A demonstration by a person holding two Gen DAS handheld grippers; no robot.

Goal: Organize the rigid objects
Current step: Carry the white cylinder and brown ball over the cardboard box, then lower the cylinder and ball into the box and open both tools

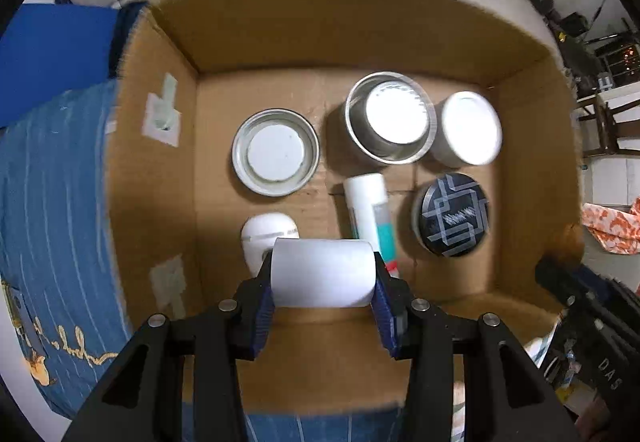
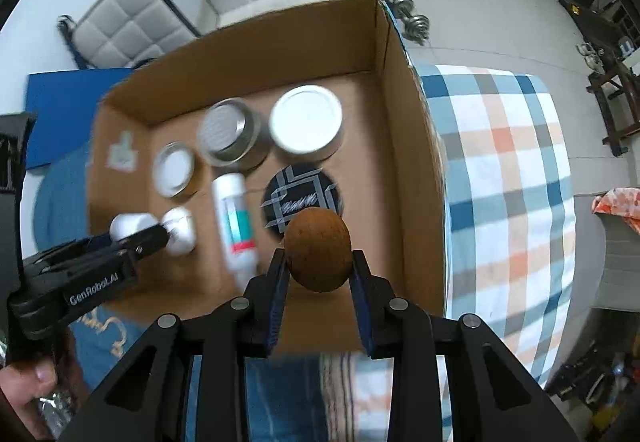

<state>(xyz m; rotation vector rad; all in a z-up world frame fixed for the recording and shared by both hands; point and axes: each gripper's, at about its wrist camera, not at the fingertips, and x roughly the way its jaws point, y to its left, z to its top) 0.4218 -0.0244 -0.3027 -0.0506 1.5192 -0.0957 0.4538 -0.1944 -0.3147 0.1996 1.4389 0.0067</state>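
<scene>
Holding both loads over the open cardboard box [image 1: 160, 169], we note each gripper pointing down into it. Left gripper [image 1: 324, 302] is clenched on a white cylinder [image 1: 323, 273], long axis running across between the pads, above the near floor beside the white cap-like piece [image 1: 267, 232]. Right gripper [image 2: 319, 276] grasps a brown ball [image 2: 318, 249] above the near right corner, just by the patterned dark tin [image 2: 298, 197]. We judge the bare floor under each load nearest its own hand; the lying tube [image 1: 370, 213] separates them.
</scene>
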